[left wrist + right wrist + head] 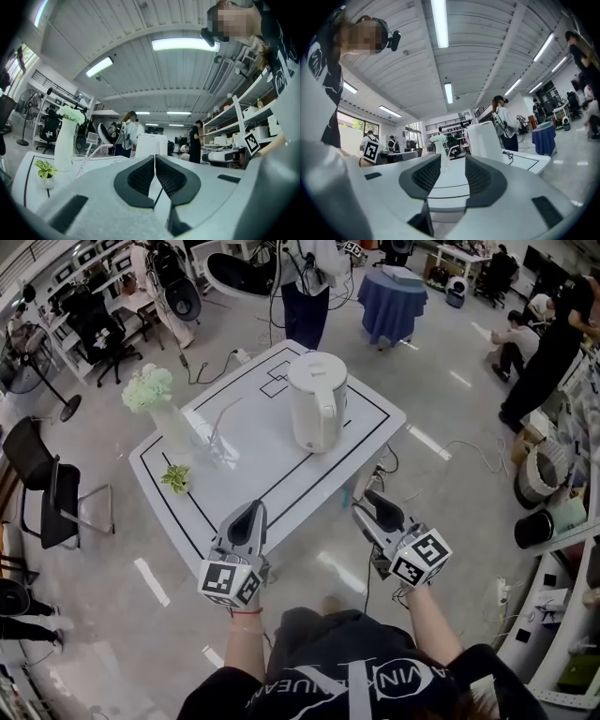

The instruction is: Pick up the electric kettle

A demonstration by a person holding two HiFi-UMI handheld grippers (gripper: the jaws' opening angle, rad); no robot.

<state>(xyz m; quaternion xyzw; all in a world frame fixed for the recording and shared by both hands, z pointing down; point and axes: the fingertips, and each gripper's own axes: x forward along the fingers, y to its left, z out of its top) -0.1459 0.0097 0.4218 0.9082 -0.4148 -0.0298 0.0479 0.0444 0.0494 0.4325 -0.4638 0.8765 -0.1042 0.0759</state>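
Observation:
The white electric kettle (317, 401) stands upright on the far right part of the white table (281, 474), which is marked with black lines. Both grippers hover level at the table's near edge, well short of the kettle. My left gripper (254, 512) is shut with nothing between its jaws; in the left gripper view the left gripper (154, 159) has its pads meeting and the kettle (151, 145) straight ahead. My right gripper (371, 505) is open and empty; in the right gripper view the right gripper (452, 171) has the kettle (484, 140) ahead, slightly right.
A tall white vase of flowers (159, 409), a clear glass with a straw (217, 442) and a small potted plant (175, 478) stand on the table's left side. A cable (389, 465) hangs off the right corner. Black chairs (47, 488) stand left; people stand beyond.

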